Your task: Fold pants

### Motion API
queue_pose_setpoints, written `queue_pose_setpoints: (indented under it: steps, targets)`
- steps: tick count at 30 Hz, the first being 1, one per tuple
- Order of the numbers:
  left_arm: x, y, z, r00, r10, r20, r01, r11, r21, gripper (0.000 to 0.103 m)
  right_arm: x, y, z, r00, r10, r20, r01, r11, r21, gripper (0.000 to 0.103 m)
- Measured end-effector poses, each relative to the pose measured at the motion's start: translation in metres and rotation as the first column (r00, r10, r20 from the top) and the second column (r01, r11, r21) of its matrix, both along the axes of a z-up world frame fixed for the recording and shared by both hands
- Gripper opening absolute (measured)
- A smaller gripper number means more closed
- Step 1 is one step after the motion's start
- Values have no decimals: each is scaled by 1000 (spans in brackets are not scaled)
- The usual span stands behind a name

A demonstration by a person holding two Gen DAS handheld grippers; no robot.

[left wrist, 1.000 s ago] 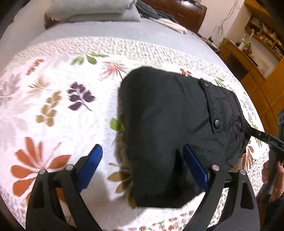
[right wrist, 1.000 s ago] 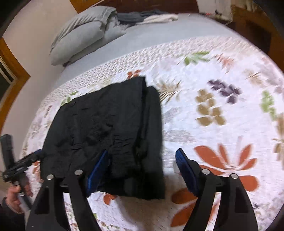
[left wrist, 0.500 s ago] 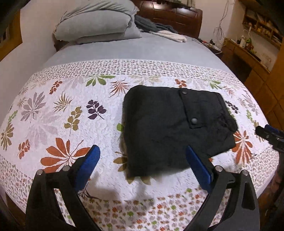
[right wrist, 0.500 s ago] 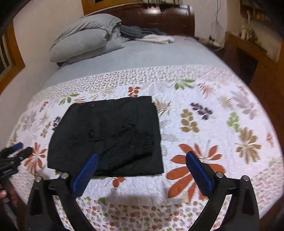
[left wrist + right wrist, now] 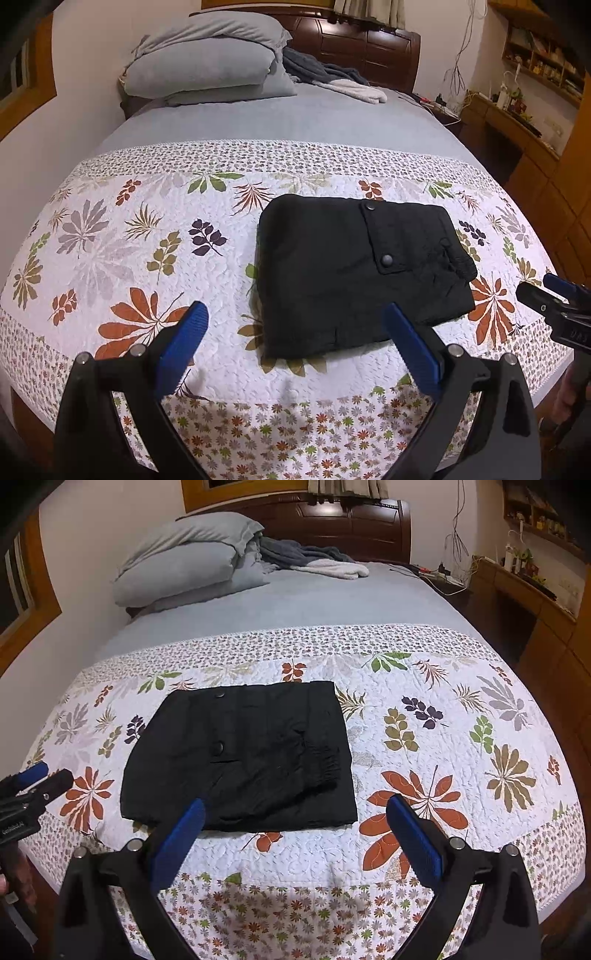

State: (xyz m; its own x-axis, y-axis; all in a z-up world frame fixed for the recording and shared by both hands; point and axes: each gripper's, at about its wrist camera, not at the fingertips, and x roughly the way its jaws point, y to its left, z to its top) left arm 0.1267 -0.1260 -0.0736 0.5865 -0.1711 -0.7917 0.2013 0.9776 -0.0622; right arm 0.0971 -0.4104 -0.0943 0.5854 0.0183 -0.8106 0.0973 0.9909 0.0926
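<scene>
The black pants (image 5: 354,273) lie folded into a flat rectangle on the floral quilt (image 5: 147,258), with a snap pocket flap on top. They also show in the right wrist view (image 5: 243,757). My left gripper (image 5: 295,332) is open and empty, held back over the bed's foot edge, clear of the pants. My right gripper (image 5: 295,823) is open and empty, also back from the pants. Each gripper shows at the edge of the other's view: the right gripper (image 5: 554,295) and the left gripper (image 5: 33,782).
Grey pillows (image 5: 207,66) and a heap of grey and white cloth (image 5: 332,81) lie at the head of the bed by the dark wooden headboard (image 5: 354,40). A wooden desk and shelves (image 5: 524,110) stand to the right.
Both grippers have pulled back and up from the pants toward the foot of the bed. The folded pants stay lying flat on the quilt.
</scene>
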Motion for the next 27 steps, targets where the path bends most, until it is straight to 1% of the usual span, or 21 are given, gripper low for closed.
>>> queue_pose_setpoints:
  steps: [4, 7, 27]
  targets:
    - [-2, 0, 2, 1000, 3, 11, -3, 1000, 16, 96, -1, -1, 1, 1000, 1, 2, -1, 1000, 15, 99]
    - [-1, 0, 2, 1000, -2, 4, 2, 1000, 9, 96, 0, 0, -1, 1000, 7, -1, -7, 1000, 22, 99]
    - [6, 1, -4, 1000, 3, -6, -3, 1000, 19, 96, 5, 3, -7, 1000, 20, -9, -20, 1000, 23, 99]
